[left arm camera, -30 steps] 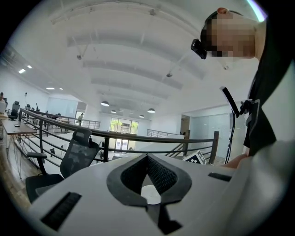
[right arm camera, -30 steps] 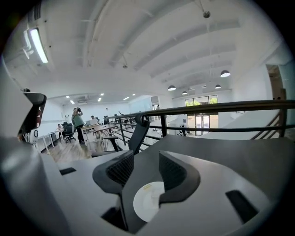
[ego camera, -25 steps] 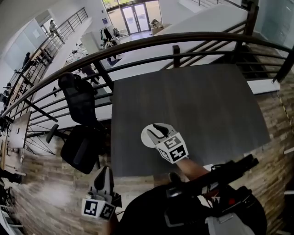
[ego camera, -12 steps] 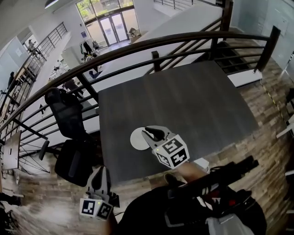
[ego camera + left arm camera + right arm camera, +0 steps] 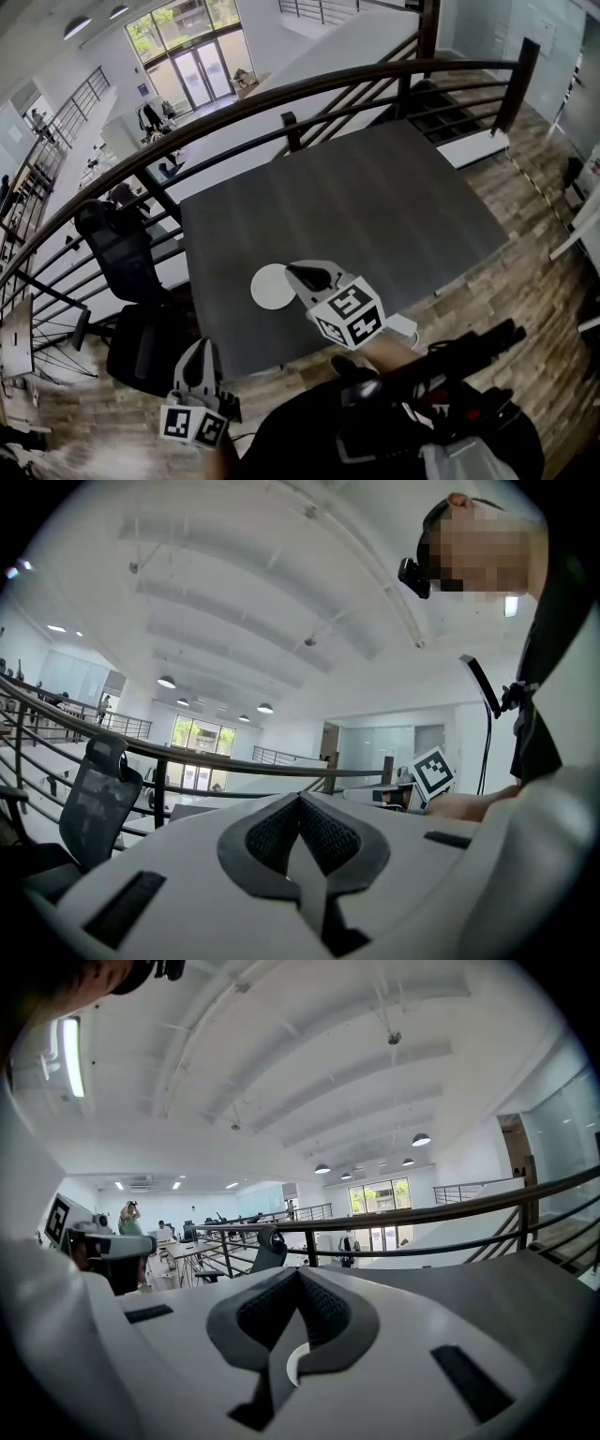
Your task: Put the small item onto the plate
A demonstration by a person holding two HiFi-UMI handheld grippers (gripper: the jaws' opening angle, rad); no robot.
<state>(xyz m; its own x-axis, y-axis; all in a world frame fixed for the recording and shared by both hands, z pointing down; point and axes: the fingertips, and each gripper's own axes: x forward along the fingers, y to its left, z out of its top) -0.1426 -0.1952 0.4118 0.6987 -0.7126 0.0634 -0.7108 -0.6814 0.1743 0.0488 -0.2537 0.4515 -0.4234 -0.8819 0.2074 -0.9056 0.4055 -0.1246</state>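
A round white plate (image 5: 269,287) lies near the front left of the dark grey table (image 5: 375,206), and its top looks bare. No small item shows in any view. My right gripper (image 5: 292,272) hovers at the plate's right edge, jaws shut with nothing between them. In the right gripper view (image 5: 298,1275) only a sliver of the white plate (image 5: 294,1363) shows under the closed pads. Off the table's front left corner, my left gripper (image 5: 200,347) hangs low over the floor. In its own view (image 5: 300,799) the pads meet, empty, pointing up toward the ceiling.
A curved black railing (image 5: 281,103) runs behind and left of the table. A black office chair (image 5: 131,281) stands just left of it. Wooden floor (image 5: 525,281) lies to the right. The person's dark clothing and gear (image 5: 422,412) fill the bottom of the head view.
The right gripper's jaws, spread over the plate a second ago, have closed, and the gripper has drawn back to the plate's right edge. The head view has shifted. The left gripper stays low.
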